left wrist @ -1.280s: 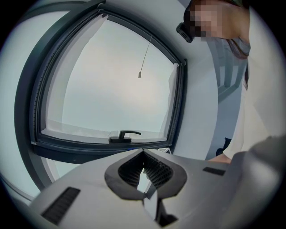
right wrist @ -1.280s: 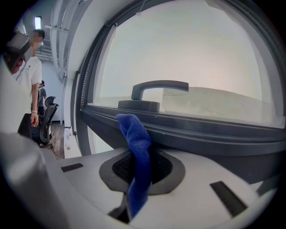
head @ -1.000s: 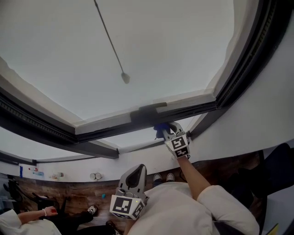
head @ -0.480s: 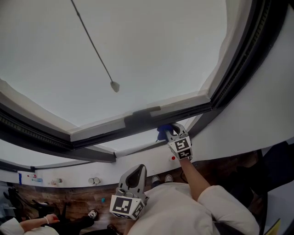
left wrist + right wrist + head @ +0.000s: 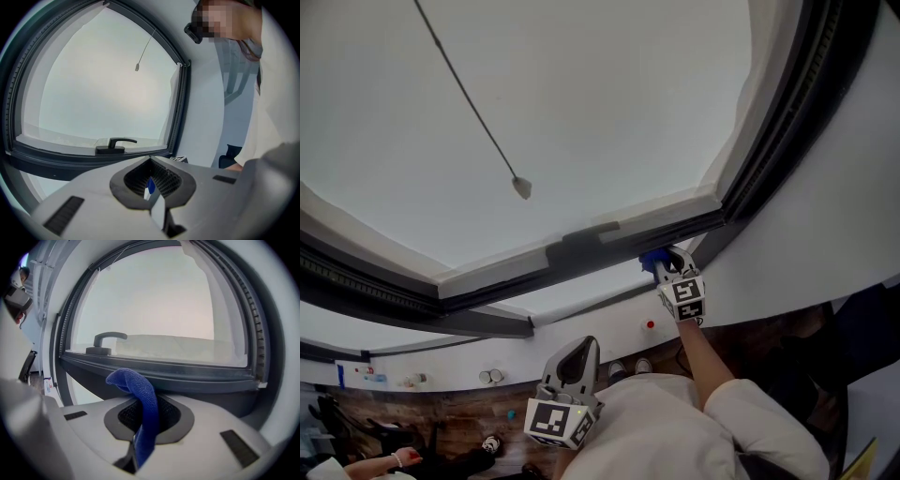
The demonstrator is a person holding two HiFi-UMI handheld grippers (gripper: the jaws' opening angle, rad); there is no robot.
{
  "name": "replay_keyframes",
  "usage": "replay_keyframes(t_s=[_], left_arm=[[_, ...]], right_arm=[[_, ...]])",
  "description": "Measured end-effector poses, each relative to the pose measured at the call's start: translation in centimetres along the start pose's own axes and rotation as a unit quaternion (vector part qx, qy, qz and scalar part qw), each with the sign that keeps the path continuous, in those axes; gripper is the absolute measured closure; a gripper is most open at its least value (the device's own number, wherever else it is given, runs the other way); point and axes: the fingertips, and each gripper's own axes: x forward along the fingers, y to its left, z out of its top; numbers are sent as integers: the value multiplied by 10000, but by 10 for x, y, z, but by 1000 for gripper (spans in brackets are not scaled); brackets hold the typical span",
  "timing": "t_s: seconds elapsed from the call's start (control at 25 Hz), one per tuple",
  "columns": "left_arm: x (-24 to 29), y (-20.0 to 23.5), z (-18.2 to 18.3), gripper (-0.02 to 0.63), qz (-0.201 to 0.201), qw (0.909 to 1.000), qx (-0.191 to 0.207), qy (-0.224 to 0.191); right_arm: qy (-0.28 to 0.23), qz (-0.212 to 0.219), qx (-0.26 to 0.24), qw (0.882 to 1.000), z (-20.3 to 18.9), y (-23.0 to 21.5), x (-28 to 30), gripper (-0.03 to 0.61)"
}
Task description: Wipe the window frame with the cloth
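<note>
Gripping the blue cloth (image 5: 142,397) by one thin fold, the right tongs (image 5: 667,264) hold it at the dark window frame (image 5: 197,375) just ahead of their tips, where drag could probably pull it free; the left tongs (image 5: 151,188), closed on nothing, hang well below.

We see a deep blue cloth (image 5: 143,408) with a fine knit texture against the charcoal window frame (image 5: 164,376). At six o'clock in the head view, the pale grey left gripper (image 5: 575,361) carries black-and-white square markers.
</note>
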Motion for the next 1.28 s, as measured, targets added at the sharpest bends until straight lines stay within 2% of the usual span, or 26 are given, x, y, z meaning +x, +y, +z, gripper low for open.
replay_keyframes(t_s=[0.56, 0.96, 1.28], left_arm=[[4, -2, 0, 606, -68, 10000, 45, 40], [7, -9, 1, 606, -113, 9999, 93, 82], [10, -12, 1, 605, -49, 9998, 127, 107]], right_arm=[[82, -678, 116, 9976, -11, -67, -14, 534], [142, -1334, 477, 9898, -21, -128, -29, 534], [170, -1583, 600, 9854, -28, -165, -37, 534]])
